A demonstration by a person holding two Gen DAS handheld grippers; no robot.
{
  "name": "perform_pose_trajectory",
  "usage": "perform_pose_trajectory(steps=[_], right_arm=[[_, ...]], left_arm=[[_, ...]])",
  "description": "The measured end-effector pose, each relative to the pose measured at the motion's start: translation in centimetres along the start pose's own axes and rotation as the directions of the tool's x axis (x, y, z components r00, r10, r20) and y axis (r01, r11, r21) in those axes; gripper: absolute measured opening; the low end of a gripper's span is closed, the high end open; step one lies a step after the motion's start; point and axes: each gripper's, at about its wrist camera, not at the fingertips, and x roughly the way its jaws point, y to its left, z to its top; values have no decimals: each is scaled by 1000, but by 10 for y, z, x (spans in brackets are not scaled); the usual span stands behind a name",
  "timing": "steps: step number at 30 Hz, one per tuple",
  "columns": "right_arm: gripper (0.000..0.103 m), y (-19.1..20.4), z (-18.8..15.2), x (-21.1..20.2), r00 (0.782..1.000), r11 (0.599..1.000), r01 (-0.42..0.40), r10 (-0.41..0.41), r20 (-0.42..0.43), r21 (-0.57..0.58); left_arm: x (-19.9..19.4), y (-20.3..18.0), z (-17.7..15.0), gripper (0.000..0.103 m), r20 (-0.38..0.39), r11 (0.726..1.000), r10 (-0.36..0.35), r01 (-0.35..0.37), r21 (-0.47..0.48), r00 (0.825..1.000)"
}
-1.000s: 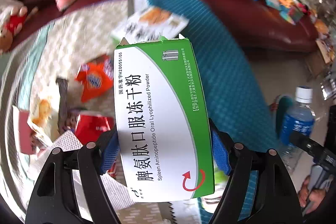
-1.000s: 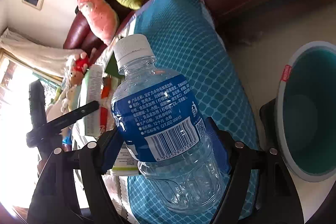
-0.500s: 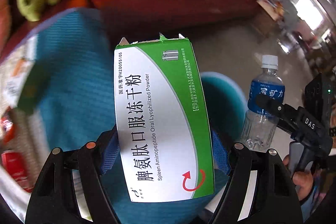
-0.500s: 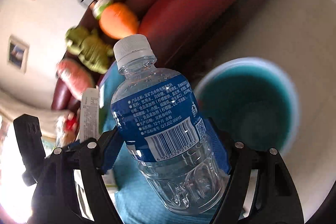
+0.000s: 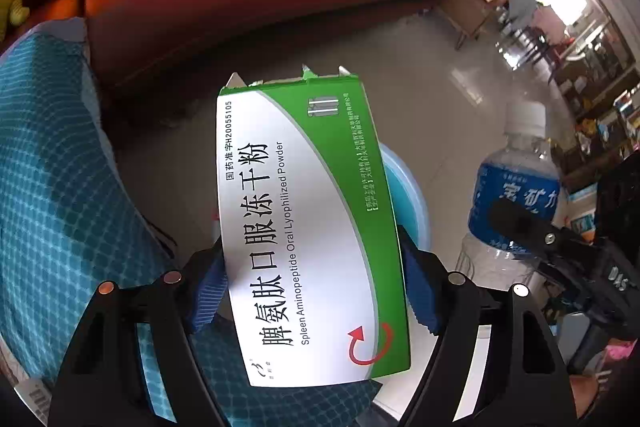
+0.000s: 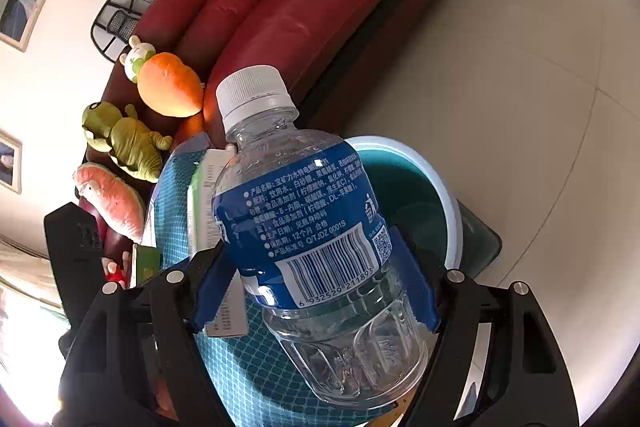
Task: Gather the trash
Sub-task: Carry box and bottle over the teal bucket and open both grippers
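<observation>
The left gripper (image 5: 314, 291) clamps a green-and-white medicine box (image 5: 308, 227) above a teal bin (image 5: 408, 195) on the tiled floor, while the right gripper (image 6: 316, 287) pinches a clear water bottle (image 6: 312, 235) beside it, near a red sofa (image 6: 280, 7).

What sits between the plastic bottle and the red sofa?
In the right wrist view, only bare tiled floor lies between the bottle and the red sofa; the teal bin sits behind the bottle's right side.

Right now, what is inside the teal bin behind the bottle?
The teal bin shows only bare inner wall; its bottom is hidden behind the bottle, so contents cannot be told.
</observation>
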Motion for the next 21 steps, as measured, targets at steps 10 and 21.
perform_pose_trajectory(steps=[10, 21], right_arm=[[71, 3, 1, 13, 1000, 1000, 6, -6, -25, -21], [78, 11, -2, 46, 994, 999, 46, -49, -96, -29]], left_arm=[[-5, 24, -20, 85, -31, 1000, 21, -21, -13, 999], [-53, 55, -52, 94, 15, 999, 5, -4, -53, 1000]])
